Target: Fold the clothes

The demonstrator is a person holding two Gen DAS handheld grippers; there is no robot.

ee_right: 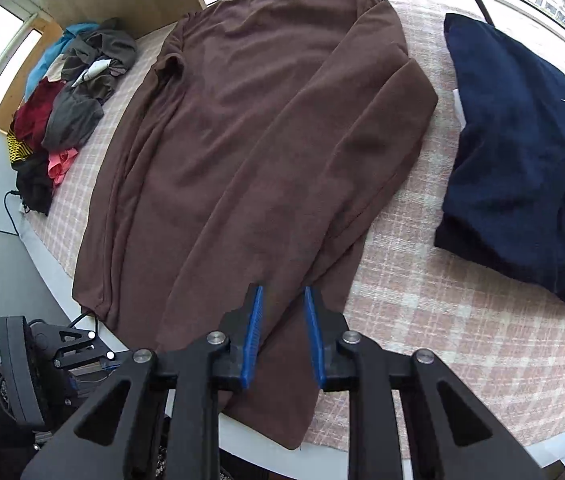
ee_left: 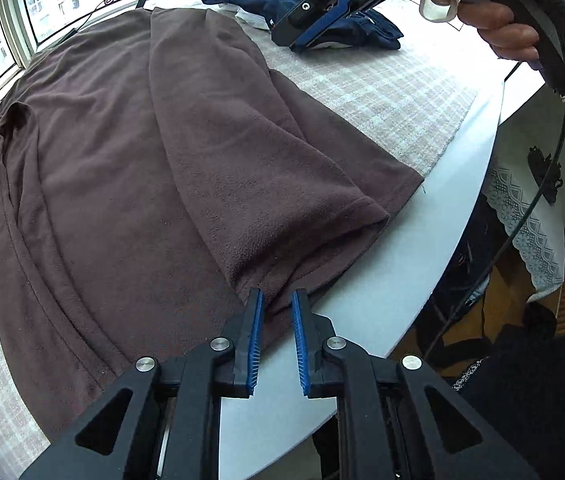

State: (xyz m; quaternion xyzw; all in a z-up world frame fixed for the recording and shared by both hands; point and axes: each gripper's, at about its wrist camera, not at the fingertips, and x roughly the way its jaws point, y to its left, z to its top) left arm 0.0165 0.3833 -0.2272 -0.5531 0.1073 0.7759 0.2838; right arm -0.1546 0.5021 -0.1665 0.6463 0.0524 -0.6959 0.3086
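With the brown top (ee_right: pixel 250 152) spread flat on the checked cloth (ee_right: pixel 442 320), one sleeve laid over its body, keep both part-open, empty grippers, left gripper (ee_left: pixel 277 304) and right gripper (ee_right: pixel 282 304), low over the hem, pinching both layers evenly.

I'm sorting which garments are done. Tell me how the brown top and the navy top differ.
The brown top lies spread at full length, only a sleeve folded across it; the navy top is folded into a compact stack. The brown top's hem reaches the table edge beside the right gripper; the navy top sits off to the side. The brown is plain; the navy shows white markings. Both rest on the checked cloth.
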